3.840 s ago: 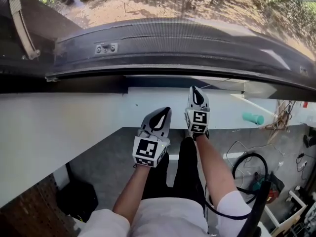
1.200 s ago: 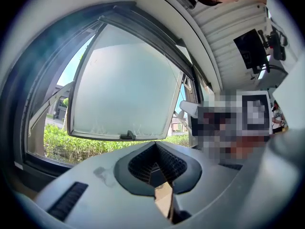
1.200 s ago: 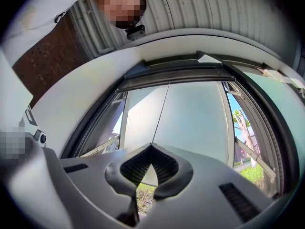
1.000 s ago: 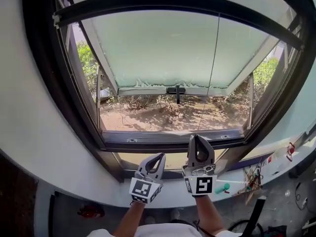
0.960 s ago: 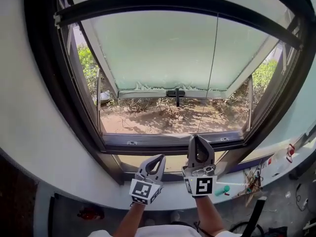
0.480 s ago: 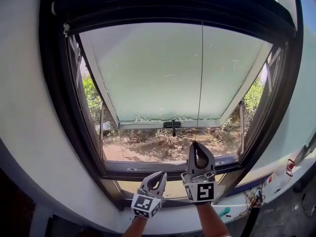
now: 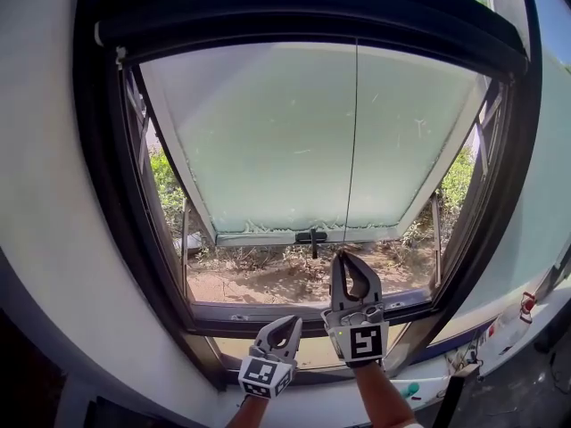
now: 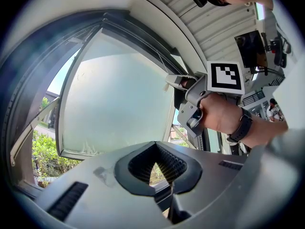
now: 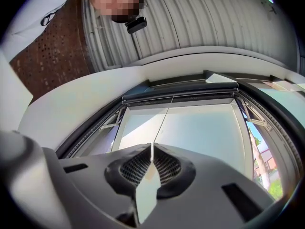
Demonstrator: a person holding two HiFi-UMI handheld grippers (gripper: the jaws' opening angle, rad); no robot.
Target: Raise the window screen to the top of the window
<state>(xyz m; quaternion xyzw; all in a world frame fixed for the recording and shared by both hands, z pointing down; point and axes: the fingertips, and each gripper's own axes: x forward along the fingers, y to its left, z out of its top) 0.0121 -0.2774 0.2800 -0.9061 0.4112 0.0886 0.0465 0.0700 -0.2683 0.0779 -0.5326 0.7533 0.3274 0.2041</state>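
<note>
The window has a black frame [image 7: 98, 194] and a frosted pane [image 7: 268, 141] swung outward. The screen's dark bar [image 7: 294, 27] lies across the top of the opening. A thin cord [image 7: 351, 150] hangs from it to my right gripper [image 7: 343, 255], which is shut on the cord in front of the pane's lower edge. The right gripper view shows the cord [image 9: 163, 118] running from the shut right gripper [image 9: 152, 147] up to the bar [image 9: 181, 97]. My left gripper [image 7: 293, 321] hangs lower by the sill, shut and holding nothing; in its own view the left gripper [image 8: 155, 162] has its tips together.
A black handle [image 7: 312, 236] sits on the pane's lower edge. The white ledge [image 7: 428, 390] under the window carries a green object [image 7: 409, 388] and loose wires [image 7: 464, 359]. Bare ground and bushes lie outside. White wall surrounds the frame.
My right gripper has risen from sill height to the pane's lower edge with the cord in it. The left gripper rose only slightly. The head view has tilted upward.
</note>
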